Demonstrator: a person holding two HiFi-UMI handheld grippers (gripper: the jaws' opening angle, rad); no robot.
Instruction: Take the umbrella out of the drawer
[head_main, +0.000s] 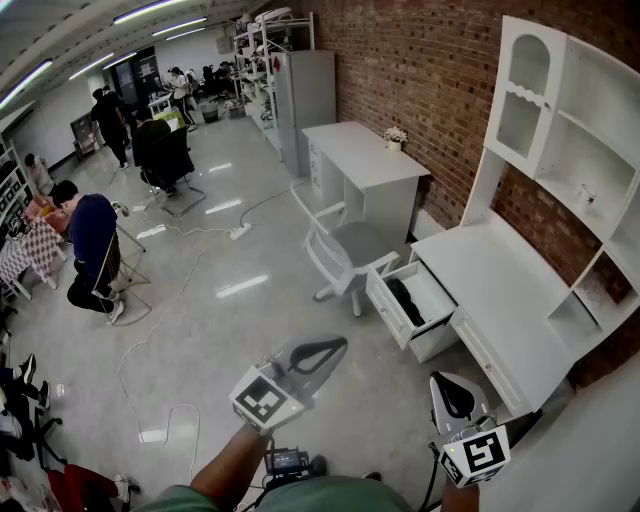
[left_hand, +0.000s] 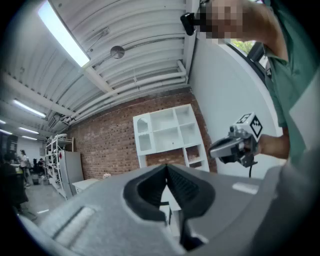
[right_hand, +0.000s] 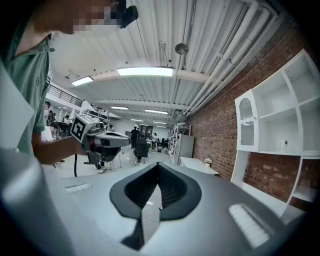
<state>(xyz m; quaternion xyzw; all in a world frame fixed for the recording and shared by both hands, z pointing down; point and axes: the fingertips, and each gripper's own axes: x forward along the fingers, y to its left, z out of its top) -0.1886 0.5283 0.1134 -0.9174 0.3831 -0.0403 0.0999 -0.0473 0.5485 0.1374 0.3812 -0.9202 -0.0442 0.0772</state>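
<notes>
A large room with a glossy grey floor (head_main: 270, 330) runs along a brick wall (head_main: 420, 70). Against that wall stands a white desk (head_main: 500, 290) with a white hutch (head_main: 560, 120) of open compartments on its back edge. One compartment holds a small pale item, too small to identify.

At the desk's front edge, at the end nearest a white chair (head_main: 345, 250), a drawer (head_main: 388, 315) is pulled well out over the floor. The umbrella (head_main: 405, 300), dark and folded, lies inside it, lengthwise along the drawer's front panel. The chair stands just beside the drawer. Farther along the wall a second white desk (head_main: 365, 160) carries a small flower pot (head_main: 395, 138) near its back edge.

Both tools hang over the floor, well apart from the drawer. The left gripper (left_hand: 166, 166) has its jaws pressed together with nothing between them. The right gripper (right_hand: 158, 165) is likewise closed and empty, its ribbed pads meeting at the tip.
</notes>
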